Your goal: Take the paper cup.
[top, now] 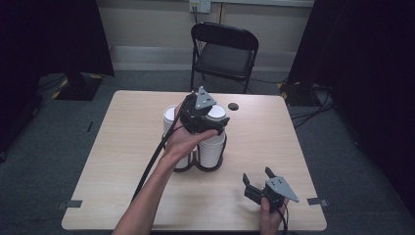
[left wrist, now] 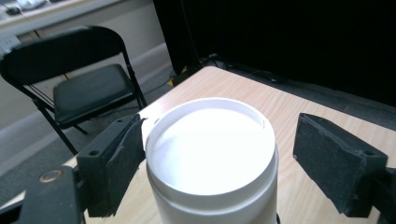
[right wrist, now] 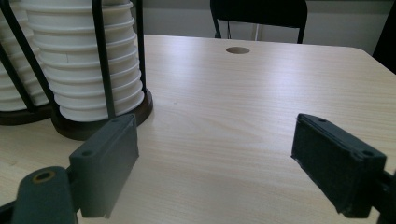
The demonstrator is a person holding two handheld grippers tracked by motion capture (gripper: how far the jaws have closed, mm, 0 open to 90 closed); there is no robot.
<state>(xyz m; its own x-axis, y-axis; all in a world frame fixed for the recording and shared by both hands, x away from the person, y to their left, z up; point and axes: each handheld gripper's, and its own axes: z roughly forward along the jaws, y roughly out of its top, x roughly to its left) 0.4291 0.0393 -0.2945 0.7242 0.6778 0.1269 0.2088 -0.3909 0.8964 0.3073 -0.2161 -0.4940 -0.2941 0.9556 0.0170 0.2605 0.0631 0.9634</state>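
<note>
Cups (top: 212, 147), white, stacked upside down in two black-wire racks (right wrist: 103, 70) near table (top: 137, 166) centre. Left gripper (left wrist: 219, 154) hovering over right stack's top cup, jaws wide, left pad touching or nearly so. Probably about to lift: centring first, closing below rim. Right gripper (top: 258, 185) idling near right edge, jaws wide, empty. Right gripper view revealing rack bases; left gripper view revealing cup's flat top.

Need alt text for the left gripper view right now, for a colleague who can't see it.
The left gripper's open black fingers straddle the top of a white cup stack, one finger at its rim, the other clear. Beyond lie the wooden table and a black folding chair.
</note>
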